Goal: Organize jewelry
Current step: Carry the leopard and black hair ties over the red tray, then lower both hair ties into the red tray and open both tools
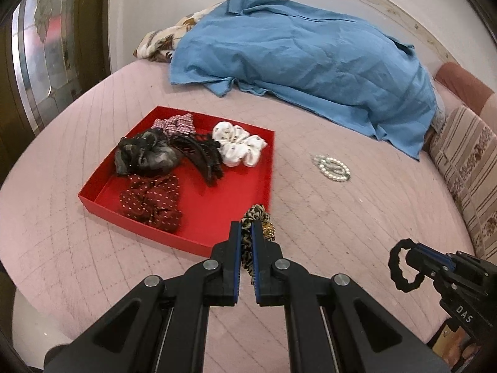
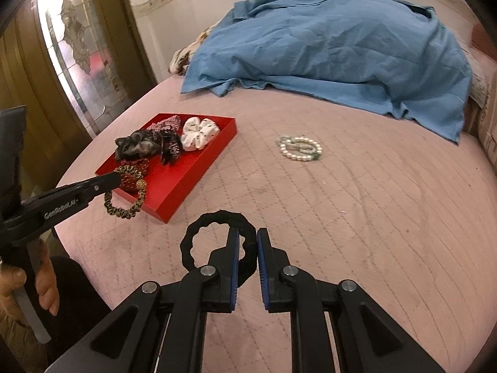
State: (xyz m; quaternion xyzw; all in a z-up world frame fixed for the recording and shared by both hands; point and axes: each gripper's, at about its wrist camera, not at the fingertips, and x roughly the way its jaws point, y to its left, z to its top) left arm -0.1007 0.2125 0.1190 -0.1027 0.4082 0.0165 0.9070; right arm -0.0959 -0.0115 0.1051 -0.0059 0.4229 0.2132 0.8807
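Observation:
My left gripper [image 1: 245,228] is shut on a leopard-print scrunchie [image 1: 257,216], which hangs over the near corner of the red tray [image 1: 198,217]. In the right wrist view the same left gripper [image 2: 114,177] comes in from the left, the scrunchie [image 2: 124,214] dangling below its tip at the tray's [image 2: 186,183] front edge. My right gripper [image 2: 248,237] is shut on a black wavy hair tie [image 2: 217,215] above the pink bed; it also shows at lower right [image 1: 414,256] with the tie [image 1: 396,269]. Pearl bracelets [image 2: 299,149] [image 1: 332,168] lie on the bed, right of the tray.
The tray holds several scrunchies and a black claw clip [image 1: 202,158]. A blue cloth [image 1: 295,59] covers a heap at the back of the bed. A striped cushion [image 1: 466,161] borders the right side. A glass-panelled door [image 2: 80,49] stands left. A person's hand [image 2: 43,279] grips the left tool.

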